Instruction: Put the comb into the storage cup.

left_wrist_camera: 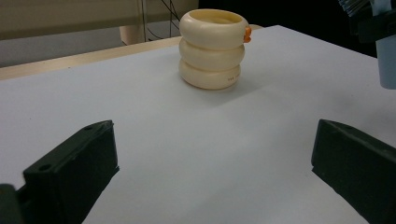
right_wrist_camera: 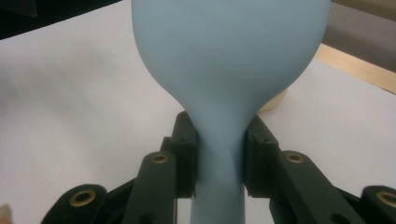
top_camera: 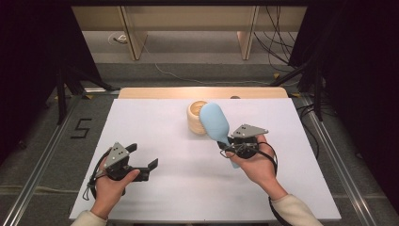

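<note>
A pale blue spoon-shaped scoop [top_camera: 215, 121] is held up over the white table, its broad head toward the far side. My right gripper [top_camera: 230, 145] is shut on the scoop's neck [right_wrist_camera: 219, 135], one pad on each side. Just behind the scoop's head stands a cream ribbed holder [top_camera: 195, 117], shaped like three stacked rings [left_wrist_camera: 212, 49] with a small orange mark on its rim. My left gripper [top_camera: 142, 162] rests near the table's front left, its jaws wide apart with nothing between them [left_wrist_camera: 212, 168].
The white table top [top_camera: 155, 136] has a wooden strip [top_camera: 202, 92] along its far edge. Beyond it are wooden furniture legs and cables on the floor. Dark stands flank both sides of the table.
</note>
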The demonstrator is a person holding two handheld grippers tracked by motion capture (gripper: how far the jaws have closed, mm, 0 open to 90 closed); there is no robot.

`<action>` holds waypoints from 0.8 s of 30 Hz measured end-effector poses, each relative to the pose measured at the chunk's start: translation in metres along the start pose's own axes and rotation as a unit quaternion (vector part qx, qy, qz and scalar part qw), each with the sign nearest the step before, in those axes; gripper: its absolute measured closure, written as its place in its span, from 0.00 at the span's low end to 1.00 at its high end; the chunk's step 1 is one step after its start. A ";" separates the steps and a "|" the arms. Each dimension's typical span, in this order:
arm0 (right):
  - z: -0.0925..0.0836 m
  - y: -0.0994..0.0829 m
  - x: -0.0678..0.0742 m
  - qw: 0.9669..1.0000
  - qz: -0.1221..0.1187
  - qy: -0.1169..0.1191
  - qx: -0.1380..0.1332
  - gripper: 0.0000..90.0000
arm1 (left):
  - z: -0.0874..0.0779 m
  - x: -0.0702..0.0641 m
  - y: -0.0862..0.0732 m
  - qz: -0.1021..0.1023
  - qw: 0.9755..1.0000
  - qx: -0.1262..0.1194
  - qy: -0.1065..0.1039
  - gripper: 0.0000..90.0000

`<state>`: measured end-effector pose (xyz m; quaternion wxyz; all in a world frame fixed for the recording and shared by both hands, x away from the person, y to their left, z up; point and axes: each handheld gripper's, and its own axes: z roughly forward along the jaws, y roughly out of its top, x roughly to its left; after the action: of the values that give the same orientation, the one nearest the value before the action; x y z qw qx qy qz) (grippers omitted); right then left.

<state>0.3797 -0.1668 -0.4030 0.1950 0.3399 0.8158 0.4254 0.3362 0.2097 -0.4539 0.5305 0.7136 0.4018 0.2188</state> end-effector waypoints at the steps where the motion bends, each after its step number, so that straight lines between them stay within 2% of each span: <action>1: 0.001 0.001 0.001 1.000 0.001 0.001 0.001 0.78 | 0.000 0.000 0.000 0.000 1.000 0.000 0.000 0.00; 24: 0.009 0.006 0.007 1.000 0.002 0.009 -0.012 0.78 | 0.001 0.000 0.000 0.000 1.000 0.000 -0.001 0.00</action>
<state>0.3830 -0.1543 -0.4033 0.1907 0.3352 0.8119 0.4383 0.3364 0.2091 -0.4541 0.5311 0.7136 0.4013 0.2183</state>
